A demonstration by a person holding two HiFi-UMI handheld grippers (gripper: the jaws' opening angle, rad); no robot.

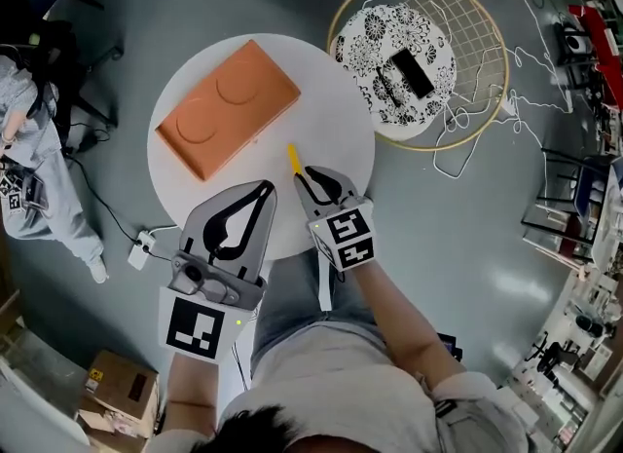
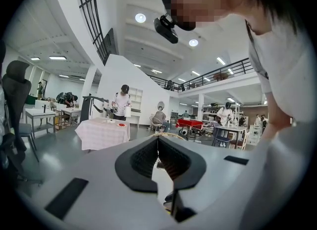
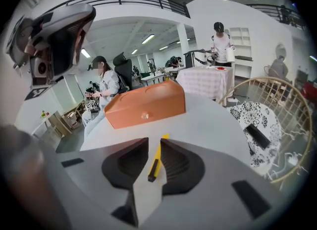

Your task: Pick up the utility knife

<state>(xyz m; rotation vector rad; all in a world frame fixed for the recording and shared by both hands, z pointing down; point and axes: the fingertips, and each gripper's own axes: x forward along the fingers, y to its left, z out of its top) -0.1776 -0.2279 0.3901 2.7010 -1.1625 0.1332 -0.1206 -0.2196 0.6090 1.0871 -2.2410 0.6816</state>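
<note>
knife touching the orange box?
Apart. Head view shows a strip of bare white table between the knife and the orange box.

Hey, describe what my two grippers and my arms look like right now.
The left tongs and right tongs are grey plastic shells with curved black ribbed pads that taper to a point. The left cube and right cube show black-and-white square markers. You wear a light short-sleeved T-shirt, forearms bare.
</note>
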